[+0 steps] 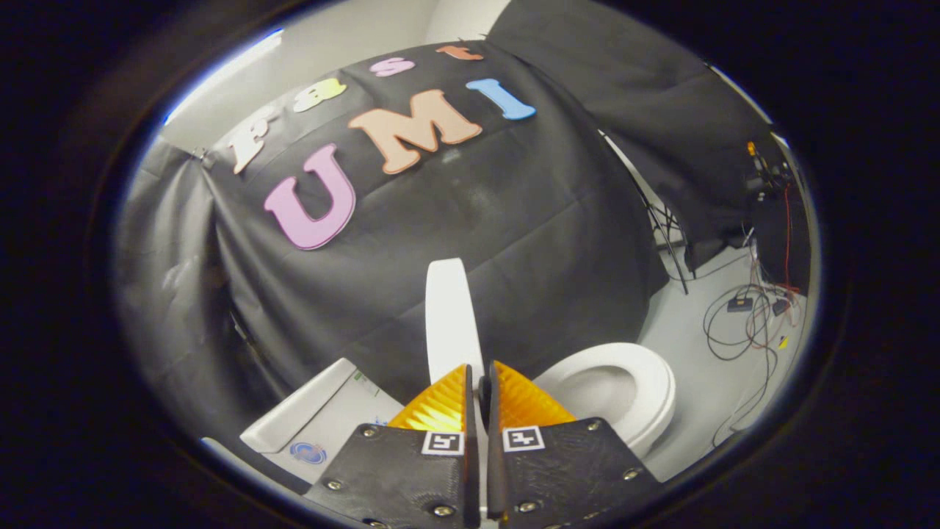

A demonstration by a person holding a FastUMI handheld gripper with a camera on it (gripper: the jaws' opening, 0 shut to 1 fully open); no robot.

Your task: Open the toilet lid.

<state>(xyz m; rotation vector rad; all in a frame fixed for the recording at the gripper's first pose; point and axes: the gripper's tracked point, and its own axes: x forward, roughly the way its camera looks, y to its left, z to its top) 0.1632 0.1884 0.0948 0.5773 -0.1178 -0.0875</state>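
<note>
white porcelain of the tank (323,415) lies left of the fingers. next comes the toilet lid (452,316), raised on edge and standing upright just ahead of the gripper (479,382), whose fingers are clamped on its thin rim, as far as the narrow gap lets me judge. right of them sits the open seat (653,389) over the bowl, then loose cables (742,323) on the pale floor (698,433).

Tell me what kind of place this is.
Probably a mock bathroom in a recording booth: a white toilet with its lid raised edge-on, pinched between the gripper fingers, black cloth wall behind, loose cables on the floor.
</note>
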